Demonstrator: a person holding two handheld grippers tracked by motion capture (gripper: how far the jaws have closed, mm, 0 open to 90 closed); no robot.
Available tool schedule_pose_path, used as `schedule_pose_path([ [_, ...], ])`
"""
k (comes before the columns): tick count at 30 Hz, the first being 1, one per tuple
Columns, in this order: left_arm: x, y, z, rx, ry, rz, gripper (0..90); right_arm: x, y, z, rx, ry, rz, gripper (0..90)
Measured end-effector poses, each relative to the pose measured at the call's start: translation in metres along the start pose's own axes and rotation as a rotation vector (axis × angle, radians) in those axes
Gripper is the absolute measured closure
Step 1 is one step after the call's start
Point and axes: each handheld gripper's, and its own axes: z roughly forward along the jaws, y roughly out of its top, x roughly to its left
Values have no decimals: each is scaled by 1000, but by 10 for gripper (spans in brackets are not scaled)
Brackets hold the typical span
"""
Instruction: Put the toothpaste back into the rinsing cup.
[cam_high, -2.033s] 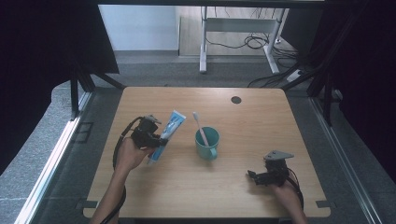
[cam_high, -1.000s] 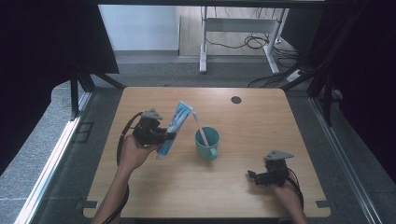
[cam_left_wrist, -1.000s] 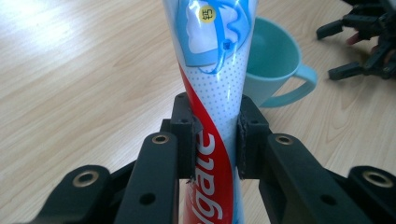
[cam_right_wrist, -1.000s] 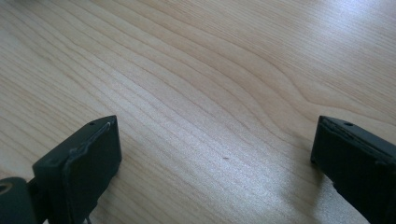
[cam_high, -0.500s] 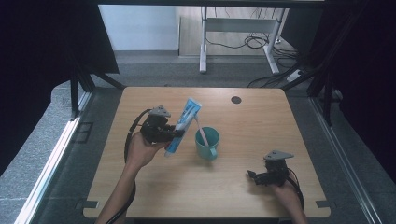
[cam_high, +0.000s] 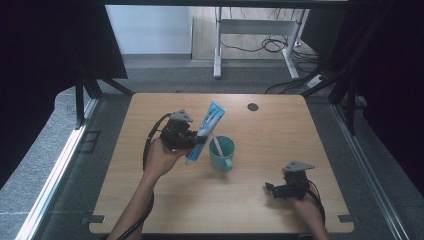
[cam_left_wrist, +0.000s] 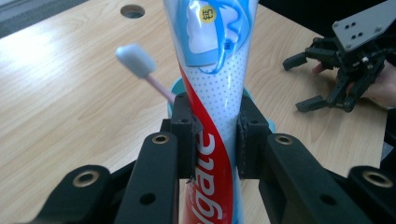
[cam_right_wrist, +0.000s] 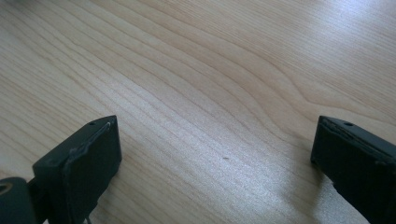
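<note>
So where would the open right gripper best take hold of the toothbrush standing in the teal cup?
Probably the pink handle of the toothbrush just above the rim of the cup, coming from above: it leans out toward the toothpaste tube, so only that stretch is free.

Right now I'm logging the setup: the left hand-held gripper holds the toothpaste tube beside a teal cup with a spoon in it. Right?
Not quite: the teal cup holds a toothbrush, not a spoon, as the left gripper view shows. The left hand-held gripper does hold the toothpaste tube beside it.

Glossy plastic toothpaste tube (cam_left_wrist: 212, 88), matt wooden table (cam_high: 165, 200)
</note>
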Motion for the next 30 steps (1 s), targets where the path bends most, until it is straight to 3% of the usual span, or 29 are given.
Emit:
schedule_pose_path([
  [30,-13,32,34,-49,18,22,734,0,0,0,0,0,0,13],
])
